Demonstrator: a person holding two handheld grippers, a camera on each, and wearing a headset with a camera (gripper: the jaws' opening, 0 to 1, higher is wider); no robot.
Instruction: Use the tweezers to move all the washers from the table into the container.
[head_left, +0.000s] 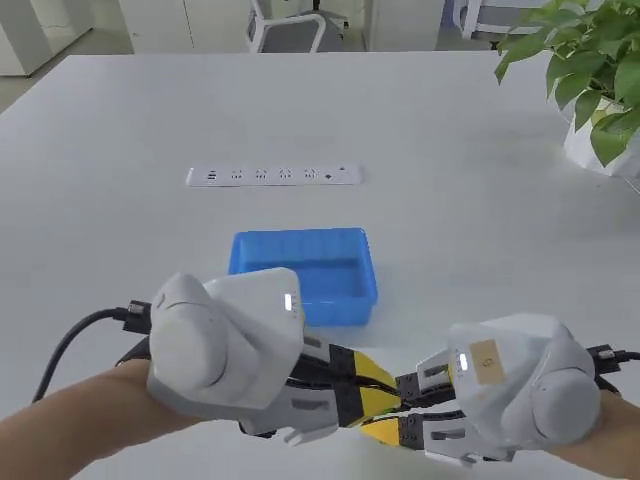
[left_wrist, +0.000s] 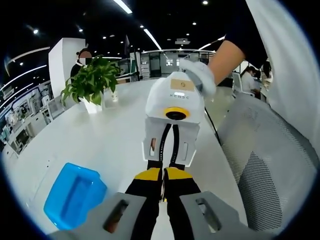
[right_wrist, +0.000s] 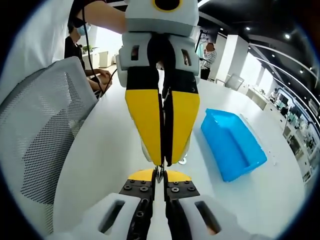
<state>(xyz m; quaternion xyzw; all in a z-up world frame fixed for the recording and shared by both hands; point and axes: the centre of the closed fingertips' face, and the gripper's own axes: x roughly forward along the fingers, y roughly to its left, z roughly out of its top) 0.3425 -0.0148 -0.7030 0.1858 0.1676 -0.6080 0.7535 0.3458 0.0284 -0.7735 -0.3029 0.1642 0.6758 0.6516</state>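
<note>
The blue container (head_left: 300, 238) stands open in the middle of the white table, just beyond both grippers; it also appears low left (left_wrist: 72, 195) and at right (right_wrist: 232, 142). My left gripper (head_left: 385, 392) and right gripper (head_left: 372, 426) point at each other near the table's front edge, tips overlapping. The left gripper (left_wrist: 163, 175) has its jaws together. The right gripper (right_wrist: 159, 176) is shut on a thin metal tip that looks like the tweezers (right_wrist: 159, 172). A small round thing, perhaps a washer (right_wrist: 182, 161), lies on the table beside the left gripper's yellow fingers (right_wrist: 182, 120).
A white power strip (head_left: 273, 176) lies beyond the container. A potted plant (head_left: 590, 70) stands at the far right corner. A grey mesh chair (left_wrist: 265, 165) sits at the table's near side. People stand in the background.
</note>
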